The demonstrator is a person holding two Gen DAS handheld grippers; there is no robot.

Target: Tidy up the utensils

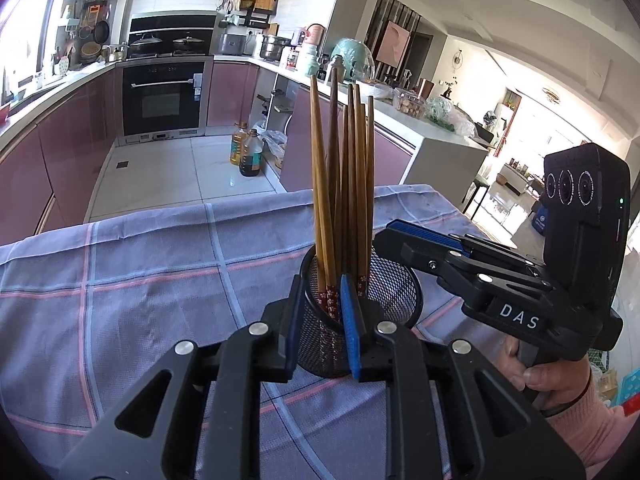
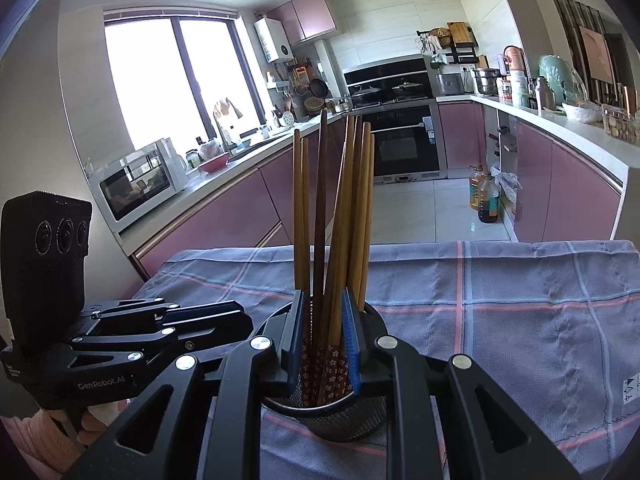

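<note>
A black mesh holder (image 1: 394,292) stands on the checked cloth and holds several wooden chopsticks (image 1: 352,184) upright, their patterned red ends down. My left gripper (image 1: 320,320) is shut on the holder's near wall, one finger outside and one inside. My right gripper (image 2: 324,336) reaches over the holder (image 2: 340,420) from above, its fingers around the bundle of chopsticks (image 2: 340,220) and close against them. In the left wrist view the right gripper (image 1: 404,236) comes in from the right over the rim.
The purple checked cloth (image 2: 520,320) covers the table, whose far edge drops to the kitchen floor. Beyond are pink cabinets, an oven (image 1: 164,96) and oil bottles (image 1: 246,152) on the floor.
</note>
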